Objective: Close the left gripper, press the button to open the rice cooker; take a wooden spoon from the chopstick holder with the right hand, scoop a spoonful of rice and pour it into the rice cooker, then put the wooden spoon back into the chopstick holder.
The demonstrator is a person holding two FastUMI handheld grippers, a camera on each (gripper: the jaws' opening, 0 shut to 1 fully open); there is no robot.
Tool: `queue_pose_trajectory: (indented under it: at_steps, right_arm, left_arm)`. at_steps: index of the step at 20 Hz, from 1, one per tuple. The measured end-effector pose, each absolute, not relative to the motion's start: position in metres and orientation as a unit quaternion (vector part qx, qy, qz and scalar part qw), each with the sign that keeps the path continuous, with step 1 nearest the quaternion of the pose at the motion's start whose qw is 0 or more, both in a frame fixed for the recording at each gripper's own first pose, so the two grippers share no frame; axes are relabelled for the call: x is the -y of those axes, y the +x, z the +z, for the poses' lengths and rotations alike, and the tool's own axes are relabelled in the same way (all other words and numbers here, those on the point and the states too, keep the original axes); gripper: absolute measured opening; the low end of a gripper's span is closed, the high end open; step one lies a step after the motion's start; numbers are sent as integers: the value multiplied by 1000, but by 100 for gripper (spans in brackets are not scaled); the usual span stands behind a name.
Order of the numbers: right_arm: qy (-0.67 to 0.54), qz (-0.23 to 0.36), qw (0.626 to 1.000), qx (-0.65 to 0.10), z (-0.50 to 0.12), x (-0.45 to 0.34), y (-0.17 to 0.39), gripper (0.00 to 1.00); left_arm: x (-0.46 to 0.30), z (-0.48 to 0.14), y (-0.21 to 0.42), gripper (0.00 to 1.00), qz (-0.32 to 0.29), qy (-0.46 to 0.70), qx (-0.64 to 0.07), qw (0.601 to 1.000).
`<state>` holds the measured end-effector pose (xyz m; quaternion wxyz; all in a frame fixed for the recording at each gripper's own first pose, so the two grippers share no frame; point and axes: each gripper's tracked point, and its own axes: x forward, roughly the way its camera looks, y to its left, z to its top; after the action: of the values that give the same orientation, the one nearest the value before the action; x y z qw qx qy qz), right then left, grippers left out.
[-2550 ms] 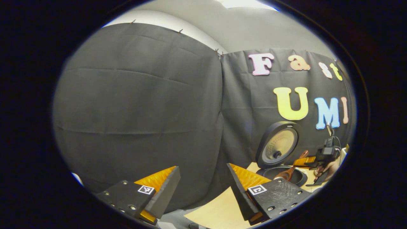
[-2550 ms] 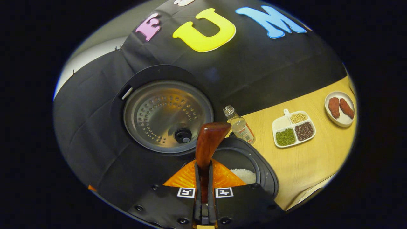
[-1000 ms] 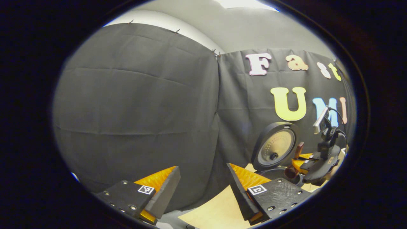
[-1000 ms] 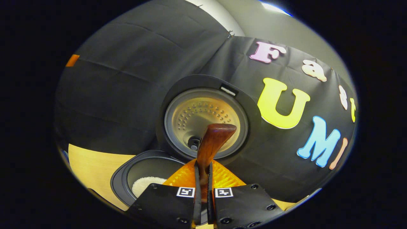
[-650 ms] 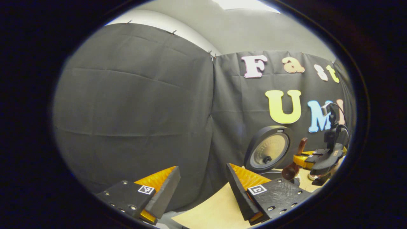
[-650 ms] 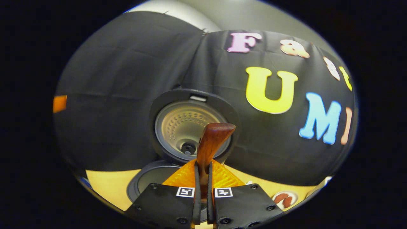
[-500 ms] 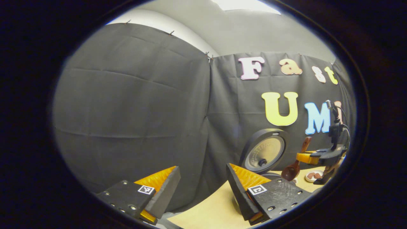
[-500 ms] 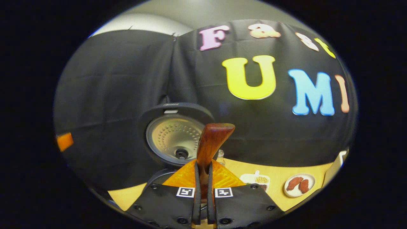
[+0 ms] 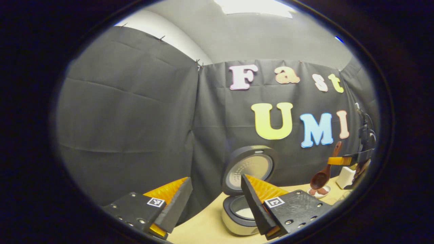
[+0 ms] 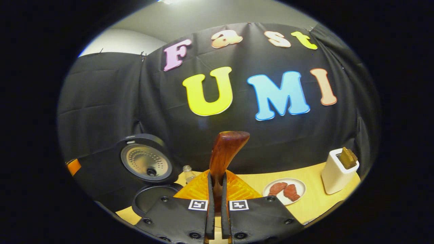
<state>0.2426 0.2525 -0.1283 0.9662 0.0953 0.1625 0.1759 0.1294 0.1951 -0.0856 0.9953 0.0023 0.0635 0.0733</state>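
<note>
Right gripper clamps wooden spoon, left gripper open (idle); risk: misaligned spoon knocks chopstick holder over

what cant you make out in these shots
- Spoon bowl, right gripper view: hidden below the right tongs shut on its handle.
- Cooker pot contents, left gripper view: cut off by the left tongs.
- Holder contents, right gripper view: one brown piece sticks out, too small to tell what.
- Bottle, right gripper view: too small to tell what's inside.
</note>
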Motion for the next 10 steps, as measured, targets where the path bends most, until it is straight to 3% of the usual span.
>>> queue_pose_trajectory:
  at_steps: [2, 3, 7, 8, 10]
  right_arm:
    - [96, 145, 971, -165, -131, -215, 242, 5]
    - [96, 131, 973, -167, -134, -196, 241, 9]
    - [107, 85, 974, -179, -143, -133, 230, 6]
    - [107, 73, 975, -182, -146, -119, 227, 12]
    - [106, 53, 975, -190, -153, -93, 219, 9]
  left_arm:
    - [-176, -82, 136, 86, 57, 0, -61, 997]
    - [-167, -78, 140, 86, 49, 0, -59, 997]
    - [-135, -68, 148, 86, 25, 0, -49, 998]
    - [-129, -68, 150, 86, 21, -1, -49, 999]
    - [-115, -68, 153, 86, 12, -1, -50, 999]
